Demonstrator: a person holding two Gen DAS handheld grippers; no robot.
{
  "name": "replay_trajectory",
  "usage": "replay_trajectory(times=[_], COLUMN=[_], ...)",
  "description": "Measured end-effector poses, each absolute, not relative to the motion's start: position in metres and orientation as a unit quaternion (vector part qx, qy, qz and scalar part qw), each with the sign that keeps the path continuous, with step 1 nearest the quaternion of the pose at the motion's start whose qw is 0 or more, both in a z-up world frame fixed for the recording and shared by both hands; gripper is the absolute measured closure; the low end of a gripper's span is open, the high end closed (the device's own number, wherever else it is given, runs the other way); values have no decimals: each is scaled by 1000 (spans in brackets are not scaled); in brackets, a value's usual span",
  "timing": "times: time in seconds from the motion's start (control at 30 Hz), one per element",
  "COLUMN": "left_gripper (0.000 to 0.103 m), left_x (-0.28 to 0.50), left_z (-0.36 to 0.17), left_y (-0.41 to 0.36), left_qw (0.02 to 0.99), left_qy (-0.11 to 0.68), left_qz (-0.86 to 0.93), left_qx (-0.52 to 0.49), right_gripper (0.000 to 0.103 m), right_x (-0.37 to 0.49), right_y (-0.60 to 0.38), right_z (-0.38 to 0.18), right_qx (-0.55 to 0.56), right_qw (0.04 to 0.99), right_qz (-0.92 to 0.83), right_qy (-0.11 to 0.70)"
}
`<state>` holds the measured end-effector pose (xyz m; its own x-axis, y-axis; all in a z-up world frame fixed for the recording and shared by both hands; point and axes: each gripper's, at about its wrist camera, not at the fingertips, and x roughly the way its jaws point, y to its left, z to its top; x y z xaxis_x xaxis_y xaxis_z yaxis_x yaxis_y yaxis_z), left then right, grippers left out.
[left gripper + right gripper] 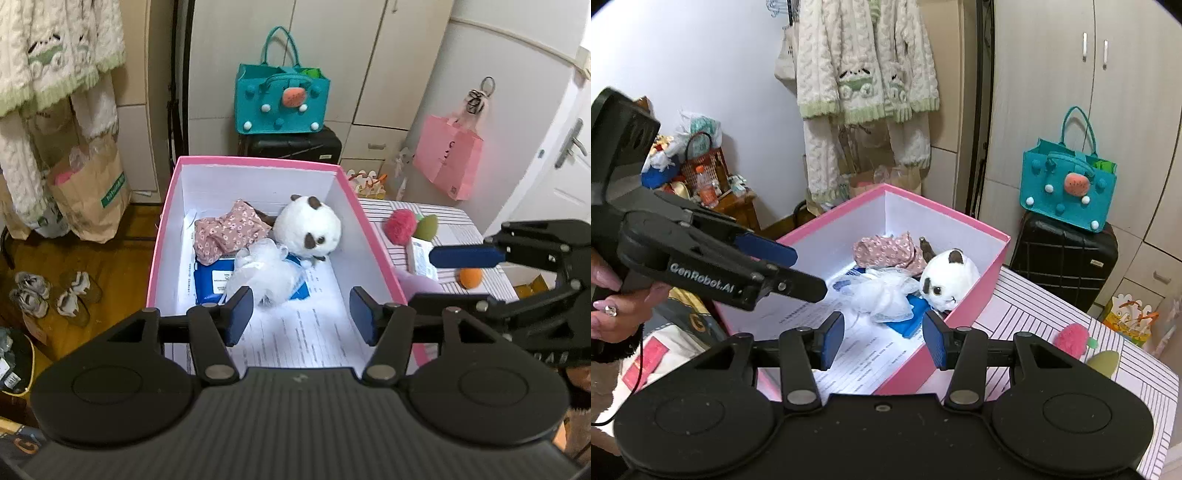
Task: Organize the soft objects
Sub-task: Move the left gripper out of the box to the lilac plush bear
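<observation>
On left claw (798, 269) side: white lettering "GenRobot.AI", jaws empty.

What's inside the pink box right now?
Inside the pink box: a panda plush, a floral cloth, a white mesh puff lying on a blue packet, all over printed papers. Whatever lies beneath them is hidden.

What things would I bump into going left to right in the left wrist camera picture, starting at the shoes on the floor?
Shoes → brown paper bag → floral cloth in the pink box → white panda plush → fuzzy pink ball → green sponge → orange ball.
</observation>
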<state>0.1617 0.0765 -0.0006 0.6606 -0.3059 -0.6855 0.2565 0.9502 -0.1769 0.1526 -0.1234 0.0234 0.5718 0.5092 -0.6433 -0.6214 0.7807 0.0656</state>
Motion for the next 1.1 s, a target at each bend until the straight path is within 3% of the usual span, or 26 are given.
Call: replay_trajectory(times=[0.63,1.1], left_gripper=[37,33], left_x=[68,43], left_z=[40,36], left_y=[48,8], left_qw=[912,900], left_qy=[357,364], left_qz=[-199,-235], left_qx=[27,58], right_gripper=[46,41], right_x=[61,29], right_y=[-160,-208], right_z=[64,50], right_qx=[-96,-83], right_qw=[894,899], right_qz=[312,297], right_qy=[308,312])
